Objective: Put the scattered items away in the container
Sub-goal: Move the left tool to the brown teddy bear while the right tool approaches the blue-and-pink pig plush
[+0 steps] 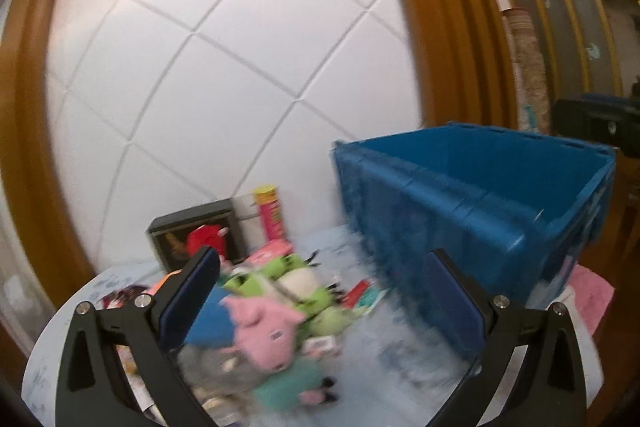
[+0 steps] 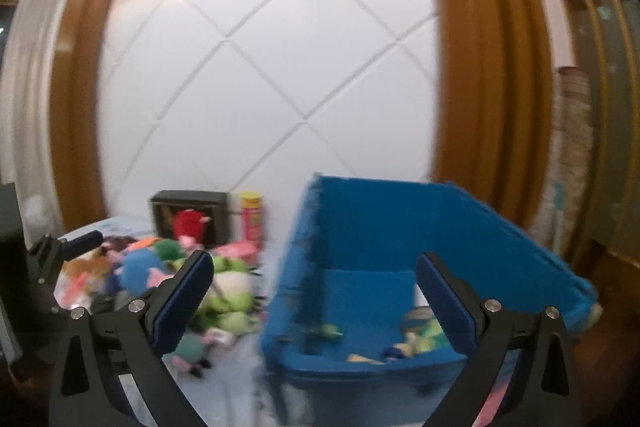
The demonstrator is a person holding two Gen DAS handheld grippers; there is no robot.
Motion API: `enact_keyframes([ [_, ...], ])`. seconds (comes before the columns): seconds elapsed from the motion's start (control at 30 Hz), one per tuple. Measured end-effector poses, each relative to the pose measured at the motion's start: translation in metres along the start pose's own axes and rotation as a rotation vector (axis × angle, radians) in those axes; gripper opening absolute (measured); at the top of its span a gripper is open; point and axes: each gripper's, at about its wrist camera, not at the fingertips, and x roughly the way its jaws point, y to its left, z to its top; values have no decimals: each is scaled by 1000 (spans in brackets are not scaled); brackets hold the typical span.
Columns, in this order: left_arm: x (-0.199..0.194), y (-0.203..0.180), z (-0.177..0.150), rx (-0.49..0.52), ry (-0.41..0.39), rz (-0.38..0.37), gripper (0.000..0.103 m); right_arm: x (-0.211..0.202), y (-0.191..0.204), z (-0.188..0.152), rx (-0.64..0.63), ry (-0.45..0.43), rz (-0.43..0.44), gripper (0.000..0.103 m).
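Both grippers (left [image 1: 324, 259], right [image 2: 314, 263]) agape, aloft

Round table [image 1: 360, 355] — plush toys [image 1: 264, 331], blue bin [image 1: 472, 211], snack can [image 1: 272, 213].

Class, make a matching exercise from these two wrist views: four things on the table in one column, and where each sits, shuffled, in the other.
Things
1. pink plush pig
2. big blue plastic crate
3. tall pink and yellow snack canister
4. dark square framed box

Places
A. standing at the white wall, right of the box
B. right side of the table
C. in the toy pile, nearest the left gripper
D. at the wall behind the pile

Pairs: 1-C, 2-B, 3-A, 4-D
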Motion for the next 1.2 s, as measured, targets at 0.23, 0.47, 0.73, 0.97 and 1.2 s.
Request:
enact_keyframes([
  [0.23, -8, 80, -37, -6, 35, 41, 103, 32, 75, -6, -36, 35, 67, 102],
  [0.47, 3, 159, -63, 12, 85, 34, 103, 75, 136, -20, 11, 125, 87, 102],
  [0.73, 37, 207, -74, 48, 105, 20, 103, 119, 185, -43, 41, 196, 91, 102],
  [0.97, 95, 215, -86, 41, 157, 50, 103, 172, 197, -69, 26, 271, 148, 102],
  [1.2, 135, 202, -97, 36, 202, 11, 103, 216, 196, -83, -21, 308, 238, 102],
])
